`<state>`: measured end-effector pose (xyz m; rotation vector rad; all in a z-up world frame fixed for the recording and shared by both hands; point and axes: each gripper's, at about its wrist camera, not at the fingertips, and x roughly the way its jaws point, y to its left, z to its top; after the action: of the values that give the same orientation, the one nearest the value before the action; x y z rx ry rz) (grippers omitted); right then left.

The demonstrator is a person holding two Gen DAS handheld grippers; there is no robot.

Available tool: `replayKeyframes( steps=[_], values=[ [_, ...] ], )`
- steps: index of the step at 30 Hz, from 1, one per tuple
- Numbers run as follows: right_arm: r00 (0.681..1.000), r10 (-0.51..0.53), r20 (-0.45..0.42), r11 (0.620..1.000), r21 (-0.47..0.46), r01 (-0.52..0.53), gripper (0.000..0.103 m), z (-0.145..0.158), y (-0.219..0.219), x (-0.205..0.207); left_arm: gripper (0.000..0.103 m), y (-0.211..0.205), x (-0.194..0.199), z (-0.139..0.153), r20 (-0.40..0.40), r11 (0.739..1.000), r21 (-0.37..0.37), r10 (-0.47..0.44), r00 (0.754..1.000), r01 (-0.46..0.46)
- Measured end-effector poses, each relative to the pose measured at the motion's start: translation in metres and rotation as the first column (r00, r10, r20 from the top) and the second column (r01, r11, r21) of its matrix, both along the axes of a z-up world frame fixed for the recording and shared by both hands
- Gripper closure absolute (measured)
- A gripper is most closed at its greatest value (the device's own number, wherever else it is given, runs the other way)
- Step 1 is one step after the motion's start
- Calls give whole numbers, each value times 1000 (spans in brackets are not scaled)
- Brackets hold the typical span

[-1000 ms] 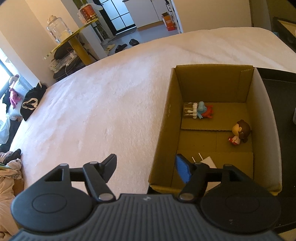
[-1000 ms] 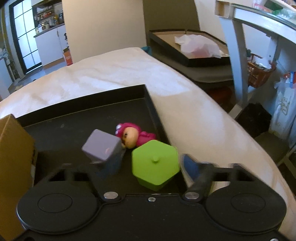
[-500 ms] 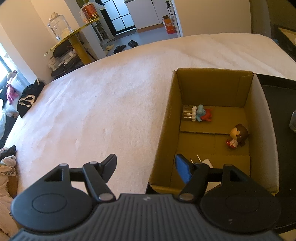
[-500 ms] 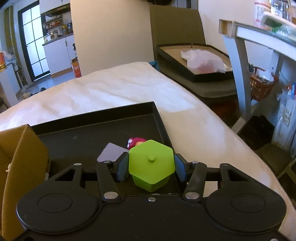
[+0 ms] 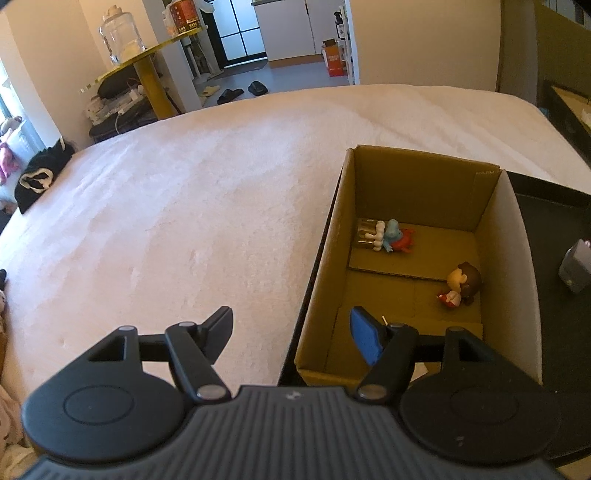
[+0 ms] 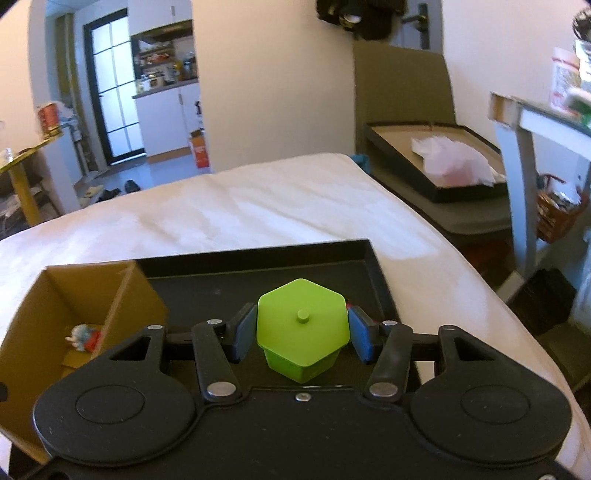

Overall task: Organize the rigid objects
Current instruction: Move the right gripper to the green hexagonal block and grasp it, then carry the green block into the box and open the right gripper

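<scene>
On the bed: a pale, plush cover (image 5: 192,206) carries a black tray (image 6: 258,269) and, standing on the tray's left part, an open cardboard box (image 5: 509,258).
Right gripper (image 6: 302,334): its blue pads (image 6: 358,338) press on two opposite sides of a green hexagonal block (image 6: 303,325), which it holds above the tray floor with its flat top and small round stud facing the camera.
Block's place: over the right part of the tray, well apart from the box, which lies to its left in the right wrist view.
Behind the block: a sliver of red or pink shows at the right pad; too little is visible to say what it is.
Left gripper (image 5: 291,334): jaws stand wide with nothing between them; one finger hangs over the bed cover, the other, with its blue pad (image 5: 364,341), over the near end of the box.
Box contents: a blue-and-red figurine (image 5: 391,238) lies on its side near the far wall, touching a small clear-and-gold case (image 5: 365,232); a brown-haired doll (image 5: 461,286) lies near the right wall, apart from the first two.
Tray, right edge of left wrist view: a grey block (image 5: 576,269), partly cut off by the frame.
Beyond the bed: a yellow side table (image 5: 147,74) with a glass jar (image 5: 122,35), and a doorway (image 6: 110,99) to another room.
</scene>
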<state>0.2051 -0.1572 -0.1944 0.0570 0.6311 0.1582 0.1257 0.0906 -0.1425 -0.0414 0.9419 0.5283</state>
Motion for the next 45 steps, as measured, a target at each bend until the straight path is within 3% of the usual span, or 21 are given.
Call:
replayKeyframes(
  steps=[24,34,37,42,45],
  values=[
    [978,177,115,984,-2,-178,51,32,58,-21,35,21,-8,-6,67,992,-127,4,998,4],
    [965,240,105,971,-26,-239,51,29,83,-26,41,28,-10,-10,96,984,-177,-14,995,31],
    [959,260,116,965,-52,-255,51,29,95,-28,50,33,-11,-12,105,976,-215,-11,994,34],
    [945,303,127,953,-71,-296,51,34,107,-32,78,38,-10,-17,105,965,-258,-18,994,45],
    [933,337,126,941,-87,-328,51,35,117,-35,89,41,-9,-20,110,959,-279,-26,994,56]
  ],
)
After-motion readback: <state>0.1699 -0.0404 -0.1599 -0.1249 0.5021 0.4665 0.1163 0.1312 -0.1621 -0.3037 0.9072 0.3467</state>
